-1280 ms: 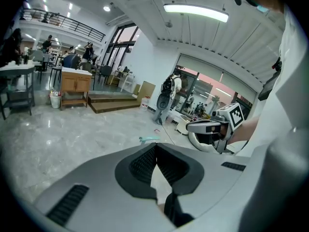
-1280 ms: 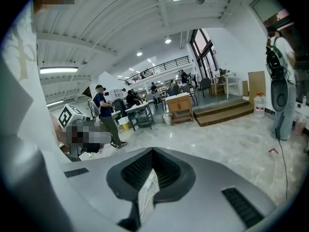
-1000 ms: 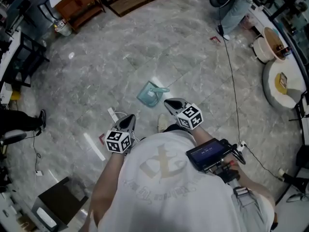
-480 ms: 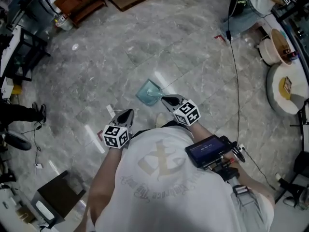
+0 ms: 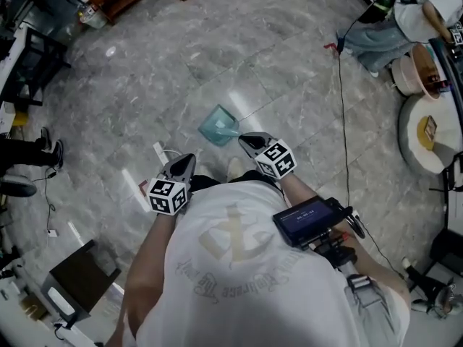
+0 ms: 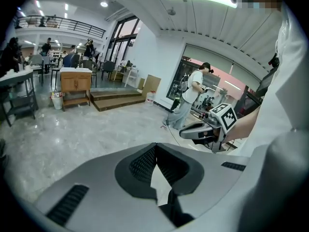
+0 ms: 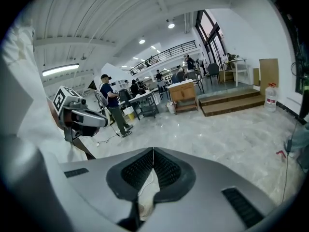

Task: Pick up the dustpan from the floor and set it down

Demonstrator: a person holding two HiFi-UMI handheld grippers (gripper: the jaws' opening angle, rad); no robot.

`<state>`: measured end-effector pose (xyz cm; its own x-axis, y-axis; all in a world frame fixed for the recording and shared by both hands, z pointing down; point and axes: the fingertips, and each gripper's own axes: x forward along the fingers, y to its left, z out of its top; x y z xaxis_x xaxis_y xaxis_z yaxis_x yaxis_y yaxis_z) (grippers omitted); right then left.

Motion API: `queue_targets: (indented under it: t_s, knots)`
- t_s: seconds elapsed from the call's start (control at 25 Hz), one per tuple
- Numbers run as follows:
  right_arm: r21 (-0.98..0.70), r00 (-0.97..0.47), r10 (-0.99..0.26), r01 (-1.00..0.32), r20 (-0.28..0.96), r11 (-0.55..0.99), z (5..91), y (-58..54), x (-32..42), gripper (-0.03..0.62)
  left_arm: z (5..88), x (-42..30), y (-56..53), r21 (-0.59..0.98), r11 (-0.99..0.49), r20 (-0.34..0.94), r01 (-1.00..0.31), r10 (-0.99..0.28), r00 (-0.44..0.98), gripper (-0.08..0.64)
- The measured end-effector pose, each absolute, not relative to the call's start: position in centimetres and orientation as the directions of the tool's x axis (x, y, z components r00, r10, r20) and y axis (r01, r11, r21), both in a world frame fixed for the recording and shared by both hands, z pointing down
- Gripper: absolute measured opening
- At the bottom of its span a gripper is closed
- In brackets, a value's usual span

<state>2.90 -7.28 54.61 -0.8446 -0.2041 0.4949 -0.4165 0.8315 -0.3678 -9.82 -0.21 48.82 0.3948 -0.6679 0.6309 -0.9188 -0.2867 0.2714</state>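
On open floor [image 5: 217,49], dustpan [image 5: 219,125] lies before closed, empty left claw [image 5: 188,159] and right claw [image 5: 244,140].

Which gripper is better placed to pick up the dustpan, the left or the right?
Probably the right. The right gripper has its tip close beside the dustpan, while the left gripper sits farther back. Both are shut and empty, so the right one must open first.

The person wears a white T-shirt [image 5: 239,280] with a faded anchor print. The grey left gripper [image 5: 189,157] and right gripper [image 5: 243,139] each bear a black-and-white marker cube [image 5: 166,196]. A black screen unit [image 5: 307,220] sits at lower right.
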Motion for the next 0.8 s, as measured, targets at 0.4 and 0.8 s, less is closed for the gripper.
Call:
queue_targets:
  t_s: [0.4, 0.8]
  knots:
    - [-0.313, -0.818, -0.175, -0.395, 0.548, 0.864, 54.8, -7.3, 2.5, 0.017, 48.4, -10.0, -0.4, 0.289, -0.295, 0.625, -0.911, -0.663, 0.413, 0.012]
    - [-0.247, -0.796, -0.124, -0.326, 0.592, 0.912, 54.6, -7.9, 0.0, 0.018, 48.1, -12.3, 0.2, 0.304, -0.227, 0.621, -0.925, -0.689, 0.374, 0.012]
